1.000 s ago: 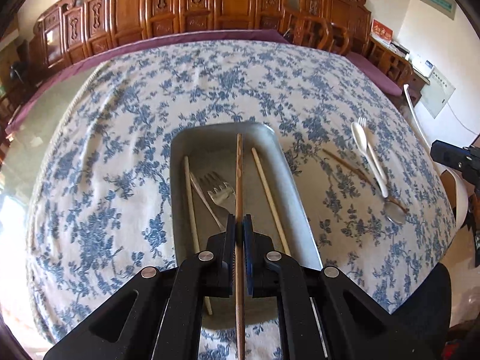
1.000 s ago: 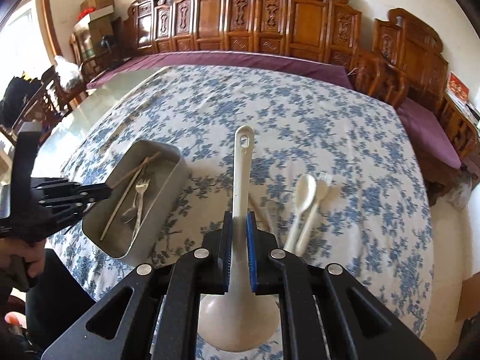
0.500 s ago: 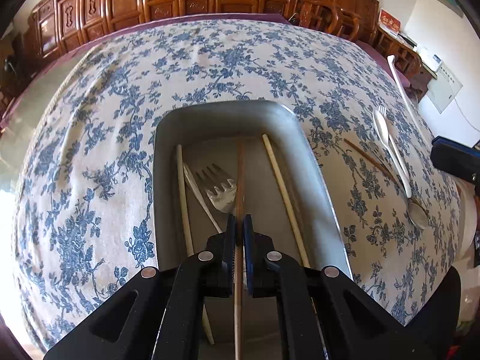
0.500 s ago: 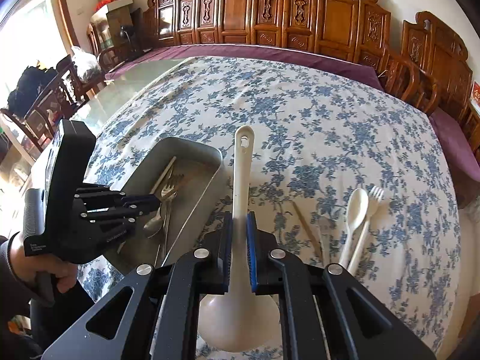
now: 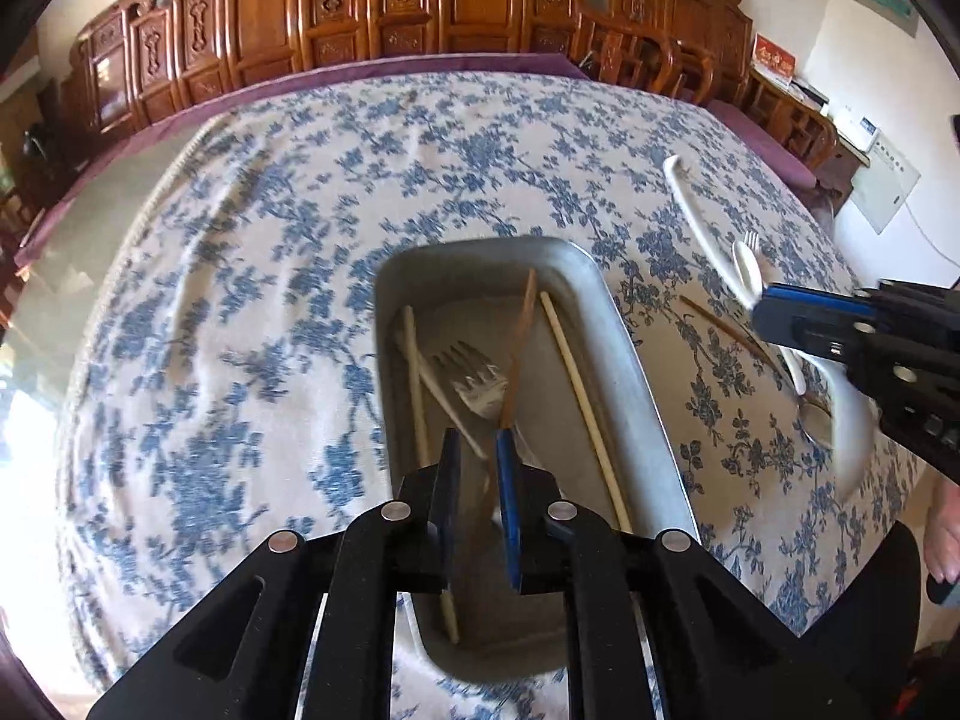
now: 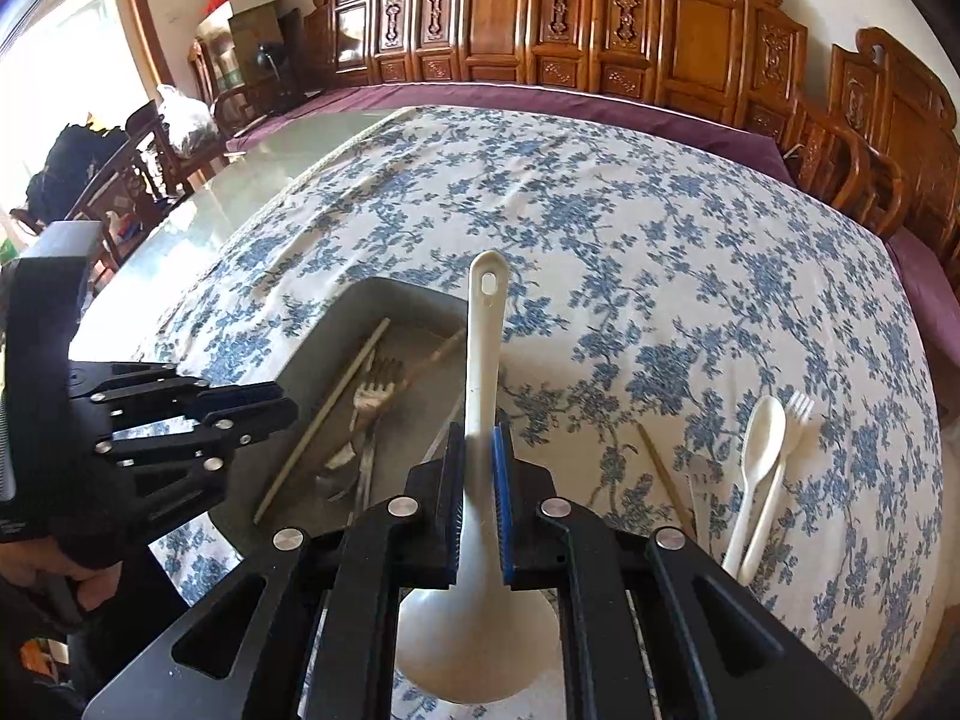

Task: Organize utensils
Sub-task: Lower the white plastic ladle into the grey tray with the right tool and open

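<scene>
My left gripper (image 5: 477, 438) hangs over the grey metal tray (image 5: 630, 360). Its jaws are opening, and the brown chopstick (image 5: 519, 348) leans free in the tray with its near end by the right pad. In the tray also lie a metal fork (image 5: 474, 378) and two pale chopsticks (image 5: 414, 372). My right gripper (image 6: 477, 444) is shut on the white ladle (image 6: 483, 360), its handle pointing away and reaching over the tray's (image 6: 360, 294) right side. The left gripper (image 6: 282, 414) shows at that view's left edge.
On the blue-flowered cloth right of the tray lie a white plastic spoon (image 6: 759, 444), a white plastic fork (image 6: 792, 420), a brown chopstick (image 6: 663, 474) and a metal spoon (image 5: 816, 420). Carved wooden chairs ring the far side of the table.
The left jaws have parted and the brown chopstick has slipped from the grip, tilting into the tray. The right gripper carried the ladle leftward to the tray's edge.
</scene>
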